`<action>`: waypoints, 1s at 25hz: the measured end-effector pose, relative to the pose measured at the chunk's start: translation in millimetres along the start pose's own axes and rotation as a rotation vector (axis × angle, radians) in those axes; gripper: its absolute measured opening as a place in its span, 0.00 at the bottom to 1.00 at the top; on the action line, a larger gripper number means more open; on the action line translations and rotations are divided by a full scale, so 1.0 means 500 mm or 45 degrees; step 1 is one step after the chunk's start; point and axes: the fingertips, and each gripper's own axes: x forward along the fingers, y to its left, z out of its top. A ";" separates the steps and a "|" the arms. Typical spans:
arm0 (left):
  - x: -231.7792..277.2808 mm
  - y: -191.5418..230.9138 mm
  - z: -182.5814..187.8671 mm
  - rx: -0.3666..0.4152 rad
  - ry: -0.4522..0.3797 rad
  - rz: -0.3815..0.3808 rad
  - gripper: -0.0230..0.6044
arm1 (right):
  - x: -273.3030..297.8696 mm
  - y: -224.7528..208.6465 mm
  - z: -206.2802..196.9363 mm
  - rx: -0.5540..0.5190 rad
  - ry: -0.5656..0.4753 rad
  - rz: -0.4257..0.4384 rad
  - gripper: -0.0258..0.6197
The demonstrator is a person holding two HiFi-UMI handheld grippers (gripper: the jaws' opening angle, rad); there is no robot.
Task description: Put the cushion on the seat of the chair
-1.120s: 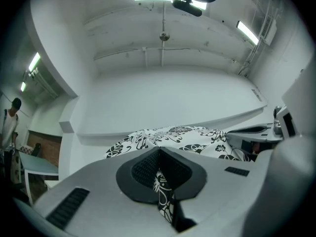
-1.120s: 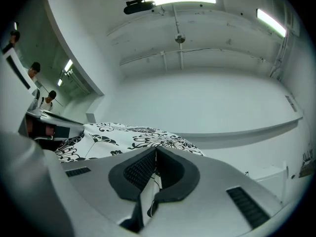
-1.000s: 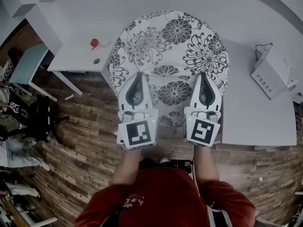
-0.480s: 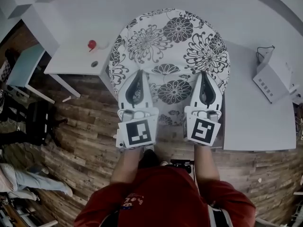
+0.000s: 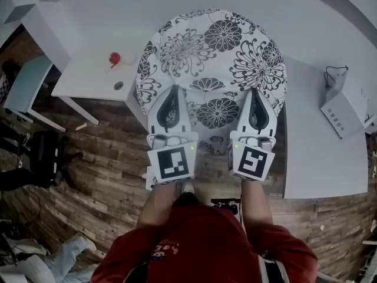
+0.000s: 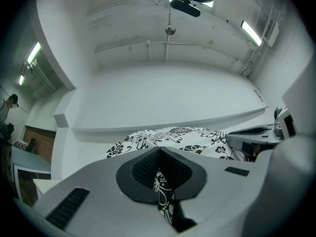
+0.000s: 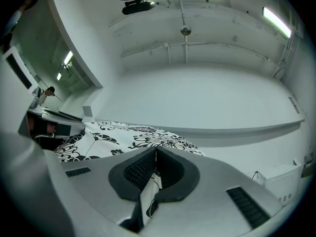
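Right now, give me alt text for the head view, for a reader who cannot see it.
The left gripper and the right gripper each pinch the near edge of a round white cushion printed with black flowers. Behind it are white tables, with a wood-plank floor below; the person's red top fills the bottom.

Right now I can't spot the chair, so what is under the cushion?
The cushion, held at its near edge by the left gripper and right gripper, covers whatever lies beneath. Around it only white tables and wooden floor show; no chair seat is visible.
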 end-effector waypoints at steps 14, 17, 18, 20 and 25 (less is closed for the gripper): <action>0.001 0.001 -0.001 0.000 0.003 -0.025 0.08 | -0.001 0.006 -0.001 0.023 -0.024 -0.017 0.08; 0.002 0.001 -0.001 -0.004 -0.001 -0.022 0.08 | -0.001 0.007 -0.002 0.013 -0.020 -0.007 0.08; 0.002 0.001 0.000 -0.002 -0.003 -0.022 0.08 | -0.001 0.007 -0.004 0.007 -0.015 -0.005 0.08; 0.002 -0.001 0.000 0.001 -0.005 -0.023 0.08 | -0.001 0.003 -0.009 -0.013 -0.001 -0.009 0.08; 0.001 -0.001 0.004 0.001 0.007 -0.036 0.08 | 0.000 0.003 -0.004 -0.019 0.008 -0.018 0.08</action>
